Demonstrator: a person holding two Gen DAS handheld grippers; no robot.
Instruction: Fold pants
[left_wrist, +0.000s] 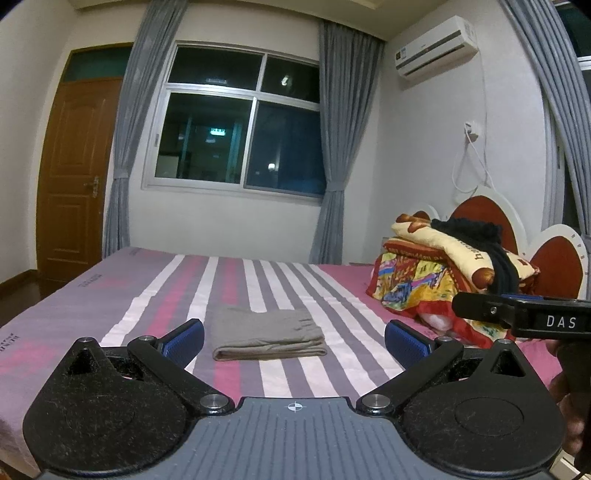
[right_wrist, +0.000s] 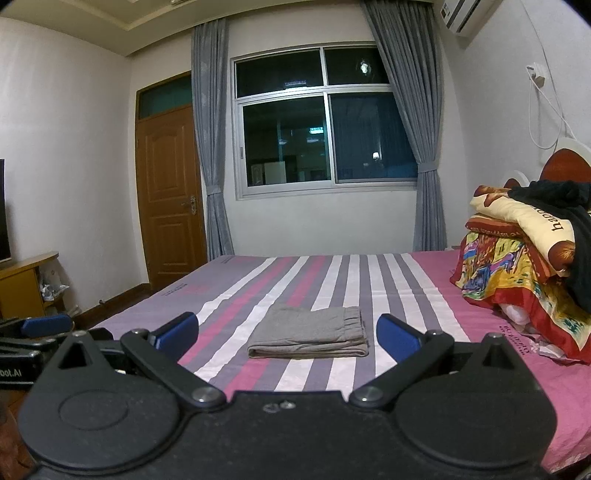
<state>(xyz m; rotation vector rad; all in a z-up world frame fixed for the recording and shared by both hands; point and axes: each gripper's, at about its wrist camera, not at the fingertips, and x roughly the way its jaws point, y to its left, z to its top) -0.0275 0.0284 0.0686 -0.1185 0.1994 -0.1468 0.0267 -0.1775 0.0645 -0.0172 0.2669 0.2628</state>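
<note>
Grey pants (left_wrist: 267, 334) lie folded into a flat rectangle on the striped bed sheet (left_wrist: 155, 295). They also show in the right wrist view (right_wrist: 310, 332). My left gripper (left_wrist: 294, 338) is open and empty, held back from the pants and above the near part of the bed. My right gripper (right_wrist: 288, 334) is open and empty, also held back from the pants. The right gripper's body (left_wrist: 524, 314) shows at the right edge of the left wrist view. The left gripper (right_wrist: 26, 336) shows at the left edge of the right wrist view.
A pile of folded quilts (left_wrist: 439, 273) with a dark garment (left_wrist: 480, 240) on top sits at the head of the bed on the right, against the headboard (left_wrist: 554, 258). A wooden door (right_wrist: 170, 195), a window (right_wrist: 325, 122) and a low cabinet (right_wrist: 22, 284) stand beyond the bed.
</note>
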